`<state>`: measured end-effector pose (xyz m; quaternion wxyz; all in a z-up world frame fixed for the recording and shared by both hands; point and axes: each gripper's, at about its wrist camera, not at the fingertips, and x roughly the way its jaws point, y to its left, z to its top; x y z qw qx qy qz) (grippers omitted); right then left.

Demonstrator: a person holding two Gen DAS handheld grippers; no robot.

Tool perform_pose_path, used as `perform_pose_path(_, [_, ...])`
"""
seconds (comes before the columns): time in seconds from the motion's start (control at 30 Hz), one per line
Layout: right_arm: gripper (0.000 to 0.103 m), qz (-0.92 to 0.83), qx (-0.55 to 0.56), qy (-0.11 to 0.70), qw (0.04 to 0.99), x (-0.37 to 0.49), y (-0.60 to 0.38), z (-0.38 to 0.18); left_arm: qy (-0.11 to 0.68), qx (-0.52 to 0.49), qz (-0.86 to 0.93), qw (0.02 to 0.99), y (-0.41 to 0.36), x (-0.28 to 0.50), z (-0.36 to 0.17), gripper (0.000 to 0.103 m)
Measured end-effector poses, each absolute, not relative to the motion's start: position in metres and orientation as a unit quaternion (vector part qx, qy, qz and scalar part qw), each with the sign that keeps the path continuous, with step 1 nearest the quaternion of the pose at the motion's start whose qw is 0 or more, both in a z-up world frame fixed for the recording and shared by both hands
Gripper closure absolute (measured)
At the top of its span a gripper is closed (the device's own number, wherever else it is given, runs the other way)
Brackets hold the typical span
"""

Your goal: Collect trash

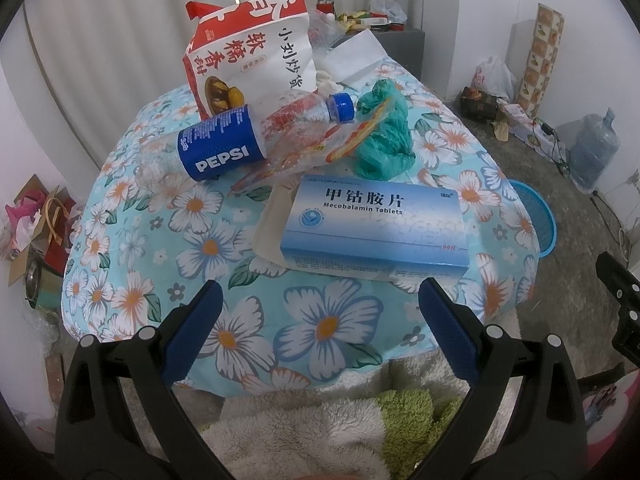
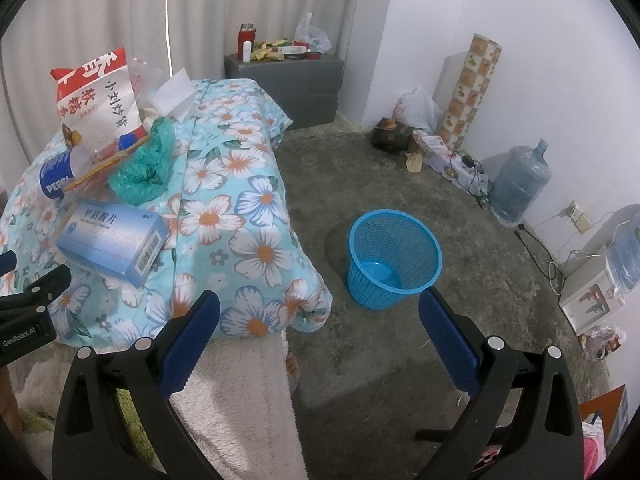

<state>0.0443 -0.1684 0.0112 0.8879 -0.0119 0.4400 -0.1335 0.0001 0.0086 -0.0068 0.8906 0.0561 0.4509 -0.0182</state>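
A floral cloth (image 1: pixel 320 328) covers a table strewn with trash. Nearest lies a blue tablet box (image 1: pixel 376 228) (image 2: pixel 114 238). Behind it are a Pepsi cup (image 1: pixel 222 144) (image 2: pixel 56 178), a crushed clear bottle with a blue cap (image 1: pixel 316 114), a green plastic bag (image 1: pixel 384 136) (image 2: pixel 146 168) and a red-and-white snack bag (image 1: pixel 252 52) (image 2: pixel 98 96). My left gripper (image 1: pixel 320 292) is open just short of the box, holding nothing. My right gripper (image 2: pixel 320 304) is open over the table's corner and the floor. A blue mesh wastebasket (image 2: pixel 394 256) (image 1: pixel 538 220) stands on the floor, with no trash visible inside.
White paper (image 1: pixel 356 58) lies at the table's far end. A grey cabinet (image 2: pixel 286 84) with clutter stands by the curtain. A water jug (image 2: pixel 520 180), cables and bags line the right wall. A fluffy white towel (image 2: pixel 240 400) hangs below the cloth.
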Motion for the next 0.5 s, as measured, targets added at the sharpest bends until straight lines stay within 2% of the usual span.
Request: perform_pose_path(0.5, [0.006, -0.125, -0.014, 0.456, 0.881, 0.058, -0.158, 0.001, 0.467, 0.052, -0.014, 0.883, 0.018, 0.007, -0.018, 0.009])
